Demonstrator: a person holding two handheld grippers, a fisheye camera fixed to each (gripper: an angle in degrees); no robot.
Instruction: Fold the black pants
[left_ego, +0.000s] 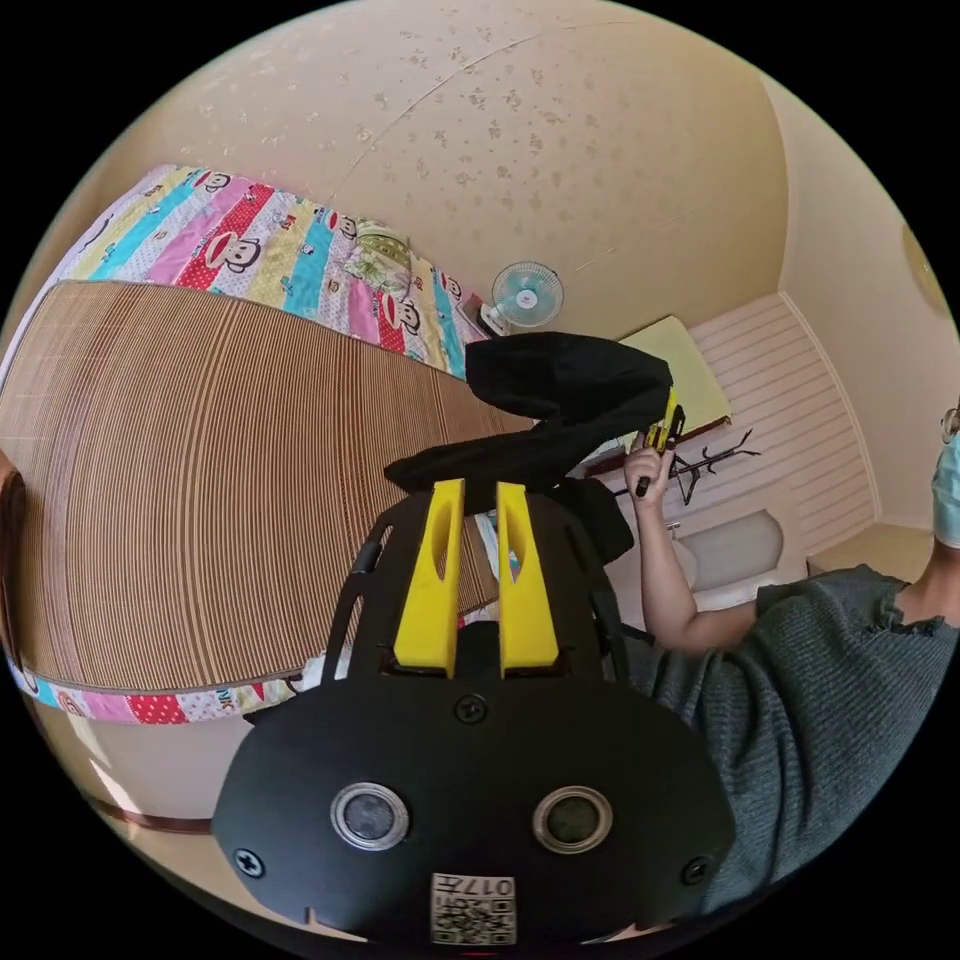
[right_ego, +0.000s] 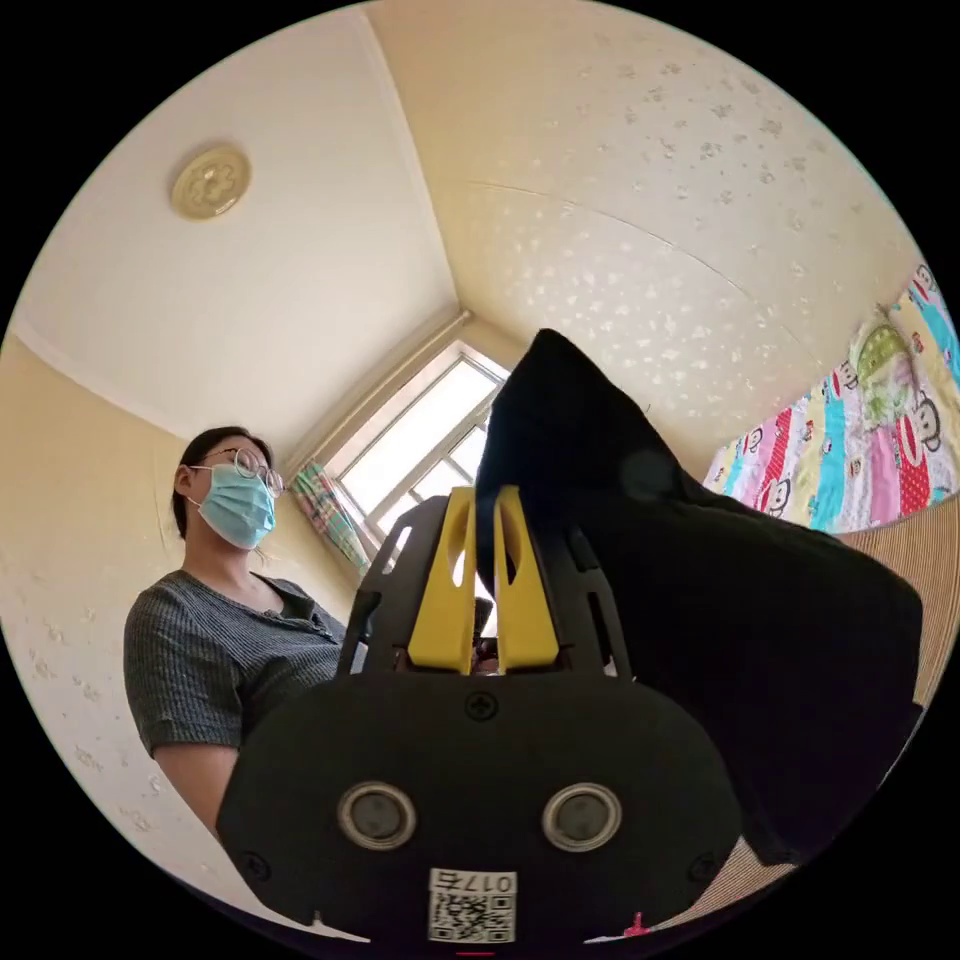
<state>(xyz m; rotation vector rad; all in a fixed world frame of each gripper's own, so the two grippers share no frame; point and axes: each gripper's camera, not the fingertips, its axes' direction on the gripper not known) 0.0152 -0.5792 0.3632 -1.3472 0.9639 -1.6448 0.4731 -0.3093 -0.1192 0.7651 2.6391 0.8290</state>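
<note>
Two claws pinch the black pants (left_ego: 560, 400) | left claw (left_ego: 480, 490) nearly closed on cloth | right claw (right_ego: 478, 495) too | grip spots hidden.

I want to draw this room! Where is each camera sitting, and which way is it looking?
Left gripper view: rides the left hand-held gripper, facing the brown striped bed mat; the person's forearm shows.
Right gripper view: rides the right hand-held gripper, tilted up toward ceiling and window; the person's torso shows.
Shared: the black fabric pants, gripped between both hand-held grippers.
</note>
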